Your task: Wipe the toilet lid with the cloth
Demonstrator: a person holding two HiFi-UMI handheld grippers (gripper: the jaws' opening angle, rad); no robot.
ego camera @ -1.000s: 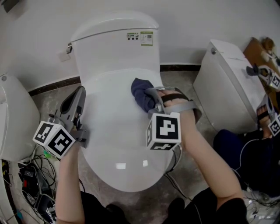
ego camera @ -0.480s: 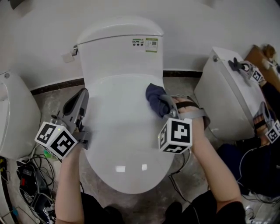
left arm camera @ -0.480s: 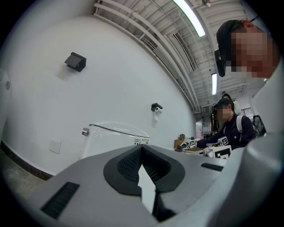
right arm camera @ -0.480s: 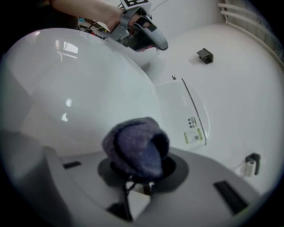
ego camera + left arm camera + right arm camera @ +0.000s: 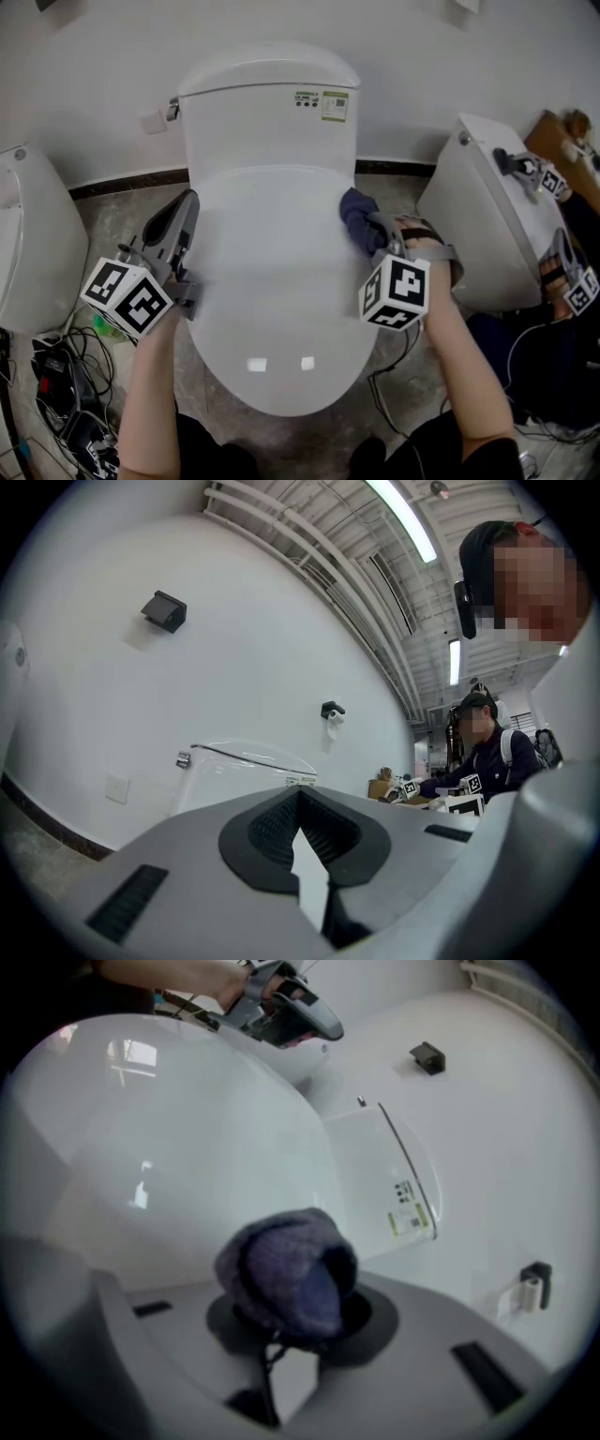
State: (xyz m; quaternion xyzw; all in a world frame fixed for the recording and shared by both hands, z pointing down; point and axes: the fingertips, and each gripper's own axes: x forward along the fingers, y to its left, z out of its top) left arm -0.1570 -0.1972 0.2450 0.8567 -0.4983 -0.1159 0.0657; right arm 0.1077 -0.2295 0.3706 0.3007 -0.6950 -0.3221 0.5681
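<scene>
Two tools | right tool (image 5: pixel 377 234) clamps cloth (image 5: pixel 356 217) at toilet lid (image 5: pixel 272 281) right edge | left tool (image 5: pixel 180 217) closed, empty

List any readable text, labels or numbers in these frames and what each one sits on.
Nothing here is legible.
Green-edged sticker on the toilet tank: print too small to read; blurred in the right gripper view too.
Smaller sticker beside it: dark marks, unreadable.
Marker cubes on the left gripper and right gripper: black-and-white square patterns, no words or numbers.
</scene>
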